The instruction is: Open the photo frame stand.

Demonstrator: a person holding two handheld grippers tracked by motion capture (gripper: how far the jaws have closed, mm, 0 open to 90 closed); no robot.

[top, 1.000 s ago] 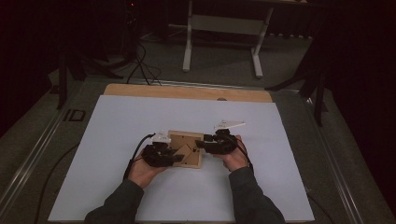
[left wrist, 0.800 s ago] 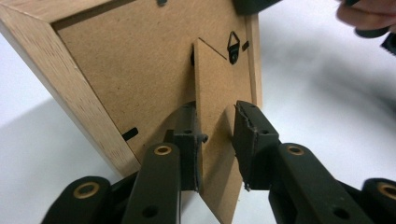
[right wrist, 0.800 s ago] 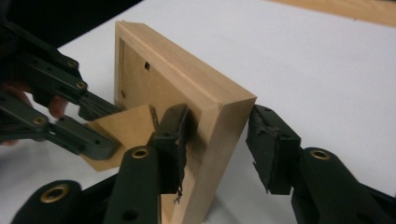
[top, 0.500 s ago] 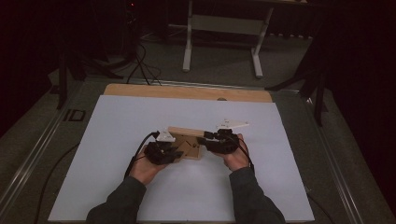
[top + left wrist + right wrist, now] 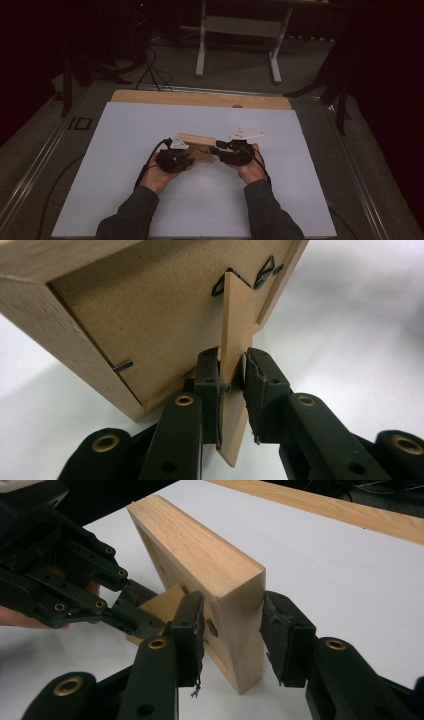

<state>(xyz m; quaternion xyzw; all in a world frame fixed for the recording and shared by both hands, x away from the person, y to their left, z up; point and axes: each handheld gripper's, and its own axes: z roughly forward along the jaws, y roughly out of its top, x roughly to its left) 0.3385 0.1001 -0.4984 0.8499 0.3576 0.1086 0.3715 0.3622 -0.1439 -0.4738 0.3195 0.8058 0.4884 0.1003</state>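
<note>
White worktop (image 5: 125,150), dim room behind.
Left gripper (image 5: 232,385) just closing, clamped on picture frame's (image 5: 200,565) stand (image 5: 235,340); right gripper (image 5: 232,635) just narrowing astride frame's edge, far pad apart.

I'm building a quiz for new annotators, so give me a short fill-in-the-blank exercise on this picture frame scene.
1. The left gripper has its jaws on either side of the frame's thin fold-out ____.
2. The right gripper straddles one side of the wooden picture frame, with a gap on the ____ jaw's side.
3. The frame stands on a ____ sheet that covers the table.
4. The back panel is held in by small metal ____.

Missing words: stand; right; white; clips
</note>
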